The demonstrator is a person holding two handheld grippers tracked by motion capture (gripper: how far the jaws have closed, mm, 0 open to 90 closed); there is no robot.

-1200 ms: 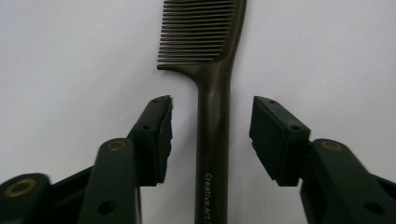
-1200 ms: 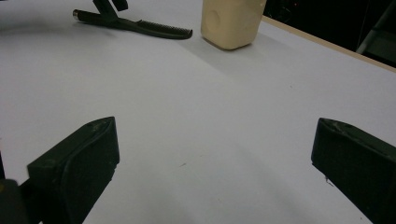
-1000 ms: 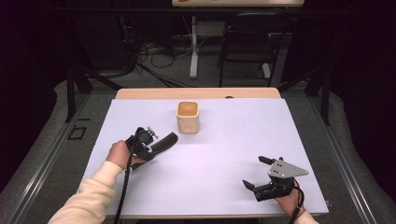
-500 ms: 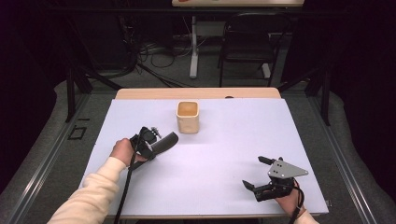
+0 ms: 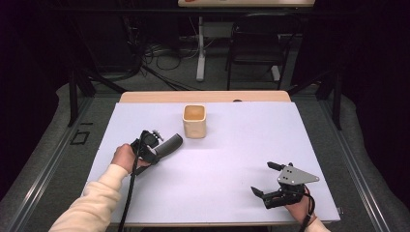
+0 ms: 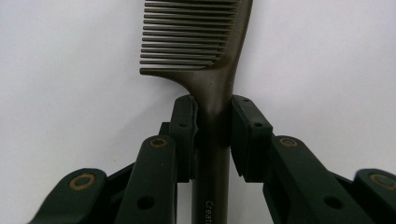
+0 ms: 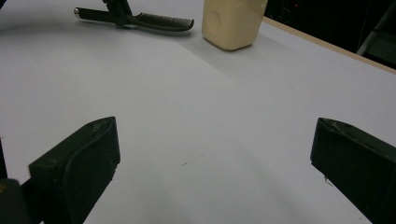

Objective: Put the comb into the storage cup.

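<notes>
The left claw (image 6: 212,135) pinches the comb (image 6: 205,56) by its handle; teeth point ahead toward the cup (image 5: 195,121). The right claw (image 5: 267,179) rests spread, well apart.

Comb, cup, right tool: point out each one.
comb (image 6: 212,84), left gripper view, on the neck just above the jaws.
cup (image 5: 194,126), high view, on its front wall.
right tool (image 5: 269,179), high view, midway between its open tips.

On the table (image 5: 217,193), the cup (image 5: 194,121) stands toward the far edge, near the middle. The comb (image 5: 168,145) lies just before it to the left, in the left gripper (image 5: 153,149). The right gripper (image 5: 265,180) sits well apart, near the front right corner.
</notes>
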